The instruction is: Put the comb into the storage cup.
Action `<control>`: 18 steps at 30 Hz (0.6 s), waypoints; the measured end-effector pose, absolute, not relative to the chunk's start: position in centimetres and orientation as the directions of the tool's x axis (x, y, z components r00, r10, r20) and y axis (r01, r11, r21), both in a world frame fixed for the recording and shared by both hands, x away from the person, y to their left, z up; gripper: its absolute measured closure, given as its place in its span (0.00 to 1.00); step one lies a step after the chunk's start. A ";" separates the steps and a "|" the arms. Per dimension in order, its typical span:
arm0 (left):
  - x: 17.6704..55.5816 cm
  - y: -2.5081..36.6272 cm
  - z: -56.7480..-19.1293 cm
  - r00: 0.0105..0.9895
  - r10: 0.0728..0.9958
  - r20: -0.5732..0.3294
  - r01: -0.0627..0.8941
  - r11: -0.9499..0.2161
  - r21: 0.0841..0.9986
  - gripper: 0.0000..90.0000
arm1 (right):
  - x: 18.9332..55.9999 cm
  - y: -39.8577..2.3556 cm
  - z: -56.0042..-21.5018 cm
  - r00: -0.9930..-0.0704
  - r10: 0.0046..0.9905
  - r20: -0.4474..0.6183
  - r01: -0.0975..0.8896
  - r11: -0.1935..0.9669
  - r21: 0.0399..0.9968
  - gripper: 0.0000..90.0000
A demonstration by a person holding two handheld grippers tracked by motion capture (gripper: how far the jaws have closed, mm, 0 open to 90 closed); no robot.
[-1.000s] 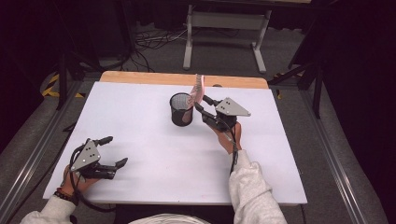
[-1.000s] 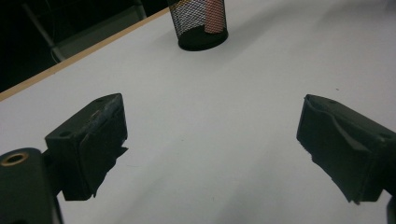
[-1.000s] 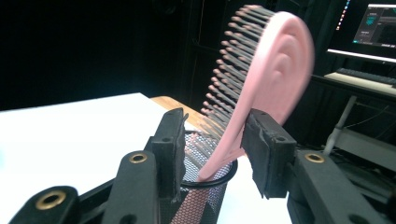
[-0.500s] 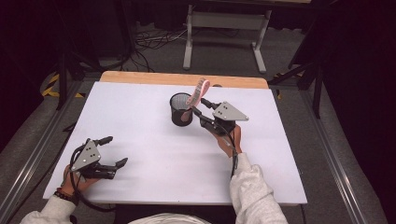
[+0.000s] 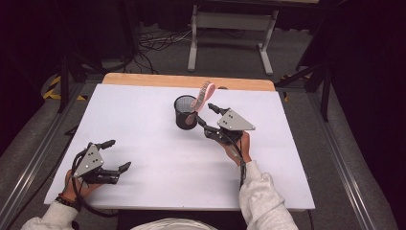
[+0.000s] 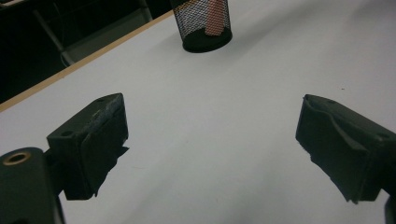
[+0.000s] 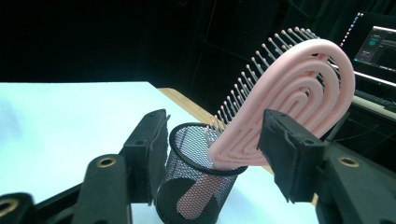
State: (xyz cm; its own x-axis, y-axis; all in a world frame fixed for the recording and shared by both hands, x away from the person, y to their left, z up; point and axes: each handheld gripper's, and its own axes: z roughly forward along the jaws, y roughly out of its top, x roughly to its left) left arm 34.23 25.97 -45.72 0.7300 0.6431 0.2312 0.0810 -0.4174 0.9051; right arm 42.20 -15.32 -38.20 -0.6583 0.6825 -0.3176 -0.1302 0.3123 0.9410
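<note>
A black mesh cup (image 5: 184, 112) stands on the white table (image 5: 143, 120), a little beyond its middle. A pink hairbrush (image 5: 203, 93) stands in the cup handle down, its head leaning on the rim toward my right gripper (image 5: 205, 112). In the right gripper view the brush (image 7: 299, 88) rises out of the cup (image 7: 196, 186) between the jaws of that gripper (image 7: 217, 140). Those jaws have just been opening and stand apart, with neither pad pressing on the brush. My left gripper (image 5: 119, 154) rests open near the front left edge. Its view shows bare table between the jaws (image 6: 212, 135) and the cup (image 6: 203, 23) far off.
A wooden strip (image 5: 186, 80) runs along the table's far edge. Behind it on the floor stand a grey metal frame (image 5: 230, 21) and loose cables (image 5: 153, 43). A lit screen (image 7: 376, 46) glows at the far right of the right gripper view.
The right gripper's jaws have spread apart around the brush, which now leans in the cup on its own. The left gripper has not moved.
</note>
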 end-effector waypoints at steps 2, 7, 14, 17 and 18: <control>34.1 25.9 -45.7 0.726 0.646 0.233 0.079 -0.416 0.906 0.11 | 42.0 -15.4 -38.2 -0.654 0.686 -0.320 -0.127 0.317 0.940 0.41; 34.0 25.8 -45.6 0.726 0.644 0.244 0.063 -0.415 0.908 0.11 | 41.7 -15.9 -38.1 -0.647 0.692 -0.322 -0.124 0.320 0.939 0.37; 33.9 25.8 -45.6 0.723 0.643 0.253 0.058 -0.421 0.905 0.11 | 41.2 -16.5 -37.9 -0.649 0.691 -0.320 -0.121 0.321 0.939 0.35; 33.9 25.8 -45.6 0.724 0.642 0.253 0.057 -0.421 0.905 0.11 | 40.9 -16.7 -37.8 -0.647 0.695 -0.314 -0.126 0.309 0.943 0.32; 33.9 25.8 -45.6 0.724 0.642 0.253 0.057 -0.421 0.905 0.11 | 40.8 -16.8 -37.8 -0.650 0.695 -0.309 -0.128 0.301 0.945 0.31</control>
State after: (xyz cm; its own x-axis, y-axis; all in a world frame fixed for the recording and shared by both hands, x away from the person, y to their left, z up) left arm 33.89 25.78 -45.58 0.7238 0.6419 0.2531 0.0572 -0.4213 0.9051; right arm 40.84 -16.79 -37.79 -0.6496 0.6947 -0.3089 -0.1280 0.3006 0.9451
